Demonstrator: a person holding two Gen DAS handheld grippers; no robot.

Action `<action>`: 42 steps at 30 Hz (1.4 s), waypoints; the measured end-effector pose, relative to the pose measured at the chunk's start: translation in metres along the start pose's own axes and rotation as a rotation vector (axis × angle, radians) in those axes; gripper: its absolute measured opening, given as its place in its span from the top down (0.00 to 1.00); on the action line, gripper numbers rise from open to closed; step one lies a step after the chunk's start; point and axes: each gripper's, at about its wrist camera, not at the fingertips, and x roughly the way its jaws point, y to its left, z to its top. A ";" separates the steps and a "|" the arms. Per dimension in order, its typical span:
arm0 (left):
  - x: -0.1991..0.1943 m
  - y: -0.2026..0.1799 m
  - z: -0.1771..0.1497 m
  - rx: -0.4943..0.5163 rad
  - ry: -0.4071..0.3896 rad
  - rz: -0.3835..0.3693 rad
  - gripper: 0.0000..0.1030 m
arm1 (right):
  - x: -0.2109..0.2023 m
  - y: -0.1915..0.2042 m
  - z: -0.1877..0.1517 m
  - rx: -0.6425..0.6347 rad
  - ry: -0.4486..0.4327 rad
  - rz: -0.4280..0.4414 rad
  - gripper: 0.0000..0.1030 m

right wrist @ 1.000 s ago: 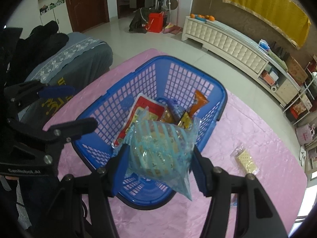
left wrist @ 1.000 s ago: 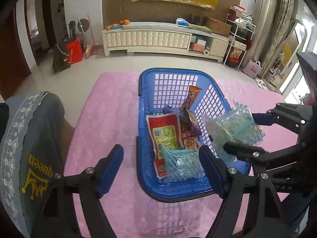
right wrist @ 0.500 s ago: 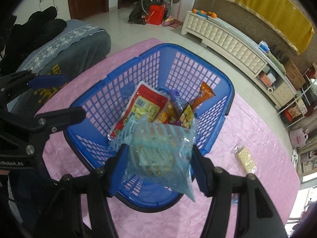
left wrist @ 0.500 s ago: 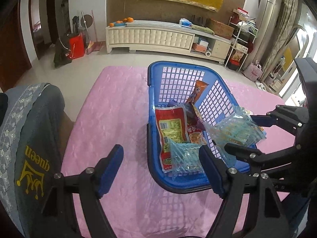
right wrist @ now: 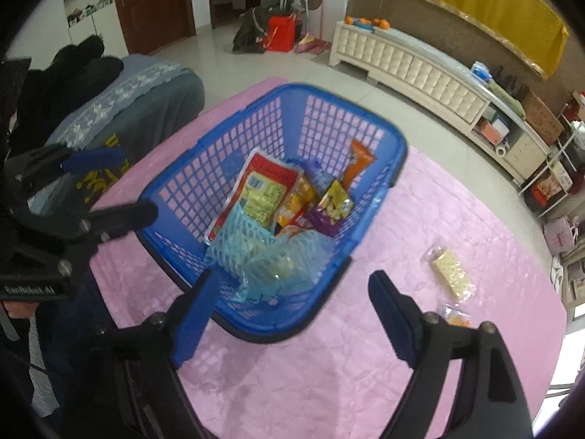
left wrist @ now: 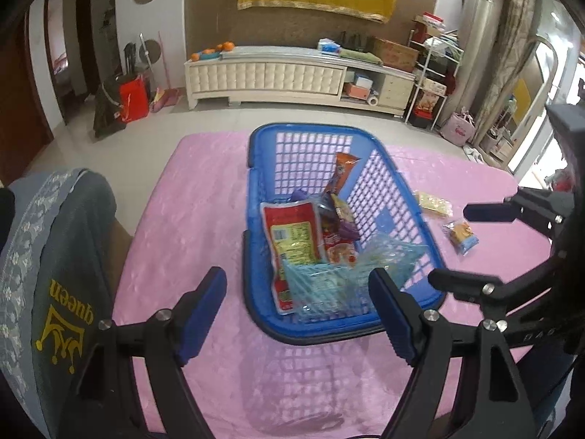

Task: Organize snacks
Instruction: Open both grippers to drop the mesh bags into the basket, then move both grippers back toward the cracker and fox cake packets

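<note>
A blue mesh basket (left wrist: 252,256) (right wrist: 365,139) stands on the pink cloth. It holds a red-and-yellow packet (left wrist: 296,234), an orange stick pack (left wrist: 342,173), a purple pack (right wrist: 329,208) and two light-blue bags (right wrist: 289,263) at its near end. My right gripper (right wrist: 292,311) hovers over the basket's near rim; its jaws are opening and nothing is between them. My left gripper (left wrist: 298,314) is open, widening a little, and holds nothing. A cracker packet (right wrist: 451,270) and a small orange-and-blue packet (right wrist: 455,316) lie on the cloth right of the basket.
A grey cushion printed "queen" (left wrist: 55,274) borders the cloth on the left, with dark clothes (right wrist: 73,62) on it. A cream cabinet (left wrist: 274,77) stands across the tiled floor. Bare pink cloth (left wrist: 182,201) lies left of the basket.
The right gripper's jaws have spread and let go of the light-blue bag, which now lies in the basket's near end. Both grippers have drawn back slightly.
</note>
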 end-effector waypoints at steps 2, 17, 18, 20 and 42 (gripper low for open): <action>-0.004 -0.009 0.002 0.010 -0.005 -0.003 0.23 | -0.011 -0.004 -0.001 0.006 -0.021 0.000 0.16; -0.038 -0.101 0.017 0.131 -0.082 -0.048 0.22 | -0.093 -0.055 -0.039 0.057 -0.156 -0.065 0.15; -0.038 -0.108 0.017 0.127 -0.086 -0.062 0.21 | -0.094 -0.059 -0.044 0.064 -0.157 -0.070 0.15; -0.036 -0.118 0.019 0.120 -0.085 -0.075 0.20 | -0.095 -0.069 -0.055 0.078 -0.153 -0.077 0.15; 0.066 -0.211 0.034 0.083 0.047 -0.131 0.20 | -0.069 -0.187 -0.130 0.291 -0.127 -0.124 0.10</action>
